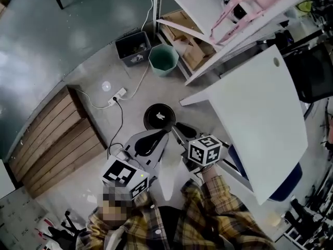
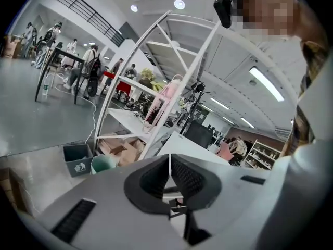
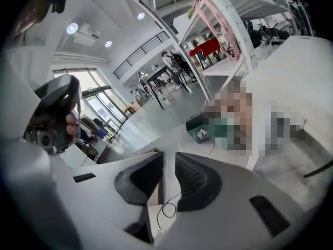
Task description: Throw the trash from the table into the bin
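Holding left gripper (image 2: 170,159) pressed together and right gripper (image 3: 169,159) slightly spread, both empty, seemingly pausing between pickups, next needing trash located on the table (image 1: 260,119).

No words or numbers legible. Grey bin (image 2: 78,159): white litter pictogram on its front. Left cube (image 1: 125,177) and right cube (image 1: 204,151): black-and-white square markers.

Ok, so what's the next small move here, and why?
Probably swing toward the table and look for leftover trash. The left gripper has its jaws together, the right gripper has them slightly apart, and nothing is between either pair. The part of the table in view shows no trash.
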Demonstrator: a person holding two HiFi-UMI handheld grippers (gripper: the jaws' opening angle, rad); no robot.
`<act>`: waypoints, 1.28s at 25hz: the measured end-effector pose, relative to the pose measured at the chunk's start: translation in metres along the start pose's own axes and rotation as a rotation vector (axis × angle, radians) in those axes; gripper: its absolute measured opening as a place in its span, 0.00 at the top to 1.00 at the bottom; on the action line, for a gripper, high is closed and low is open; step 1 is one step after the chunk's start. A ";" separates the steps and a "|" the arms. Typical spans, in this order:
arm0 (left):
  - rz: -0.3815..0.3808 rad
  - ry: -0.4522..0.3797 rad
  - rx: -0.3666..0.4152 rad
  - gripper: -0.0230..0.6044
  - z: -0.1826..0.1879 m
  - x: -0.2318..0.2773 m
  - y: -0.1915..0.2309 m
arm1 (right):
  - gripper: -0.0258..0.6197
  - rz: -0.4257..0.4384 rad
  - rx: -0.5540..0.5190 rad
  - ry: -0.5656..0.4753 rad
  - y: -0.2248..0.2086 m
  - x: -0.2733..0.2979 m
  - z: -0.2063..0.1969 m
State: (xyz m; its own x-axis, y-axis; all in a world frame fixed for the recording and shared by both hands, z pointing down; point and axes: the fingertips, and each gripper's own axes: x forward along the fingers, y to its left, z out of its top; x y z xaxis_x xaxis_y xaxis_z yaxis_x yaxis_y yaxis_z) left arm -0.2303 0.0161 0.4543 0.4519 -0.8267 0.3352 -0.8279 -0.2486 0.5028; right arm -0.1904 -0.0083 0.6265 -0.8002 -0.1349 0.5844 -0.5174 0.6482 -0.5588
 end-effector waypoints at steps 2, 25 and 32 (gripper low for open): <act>-0.026 -0.004 0.031 0.93 0.010 0.015 -0.029 | 0.87 0.022 -0.011 -0.093 0.006 -0.041 0.025; -0.443 -0.018 0.271 0.93 0.033 0.237 -0.400 | 0.96 -0.333 -0.114 -0.579 -0.131 -0.491 0.103; -0.551 0.062 0.323 0.93 0.016 0.257 -0.448 | 0.96 -0.425 -0.028 -0.656 -0.151 -0.544 0.090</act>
State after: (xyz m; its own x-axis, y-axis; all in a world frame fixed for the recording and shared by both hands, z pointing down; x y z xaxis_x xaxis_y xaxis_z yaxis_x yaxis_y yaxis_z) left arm 0.2512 -0.0931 0.3029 0.8499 -0.5061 0.1467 -0.5229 -0.7760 0.3526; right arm 0.2958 -0.1004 0.3403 -0.5554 -0.7856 0.2729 -0.8187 0.4589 -0.3451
